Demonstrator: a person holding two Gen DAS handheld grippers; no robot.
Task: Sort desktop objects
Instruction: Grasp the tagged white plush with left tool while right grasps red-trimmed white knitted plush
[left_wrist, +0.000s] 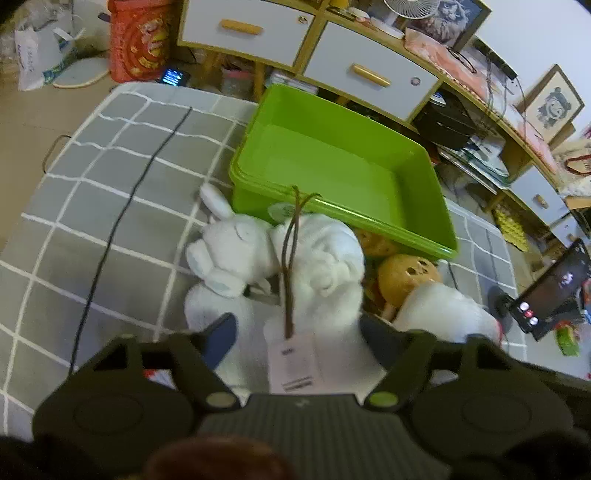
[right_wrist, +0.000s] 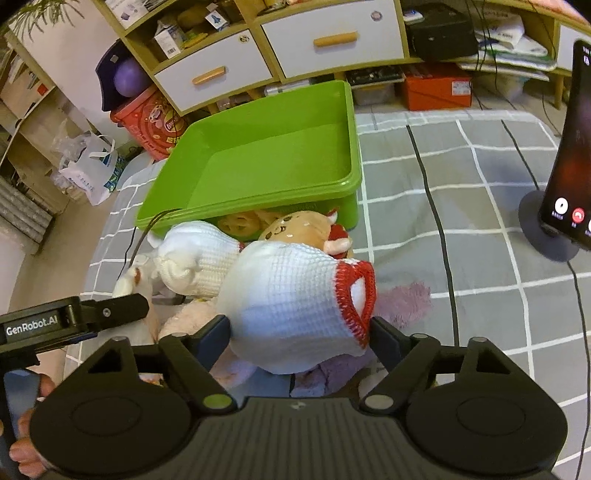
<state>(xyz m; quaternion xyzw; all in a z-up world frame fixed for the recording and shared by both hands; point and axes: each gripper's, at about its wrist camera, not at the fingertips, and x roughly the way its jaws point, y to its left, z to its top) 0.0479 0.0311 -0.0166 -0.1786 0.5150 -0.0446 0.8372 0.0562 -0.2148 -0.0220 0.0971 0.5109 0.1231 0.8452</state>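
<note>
A green plastic bin (left_wrist: 332, 155) sits on the grey checked bedspread (left_wrist: 110, 206), with plush toys piled against its near wall. The left hand-held gripper (left_wrist: 299, 332) closes its jaws on a white plush toy with a paper tag (left_wrist: 314, 258). At three o'clock of it, the right hand-held gripper (right_wrist: 301, 332) is clamped on a white knitted toy with red trim (right_wrist: 291, 295). A phone on a stand (right_wrist: 572, 147) stands farther right.
</note>
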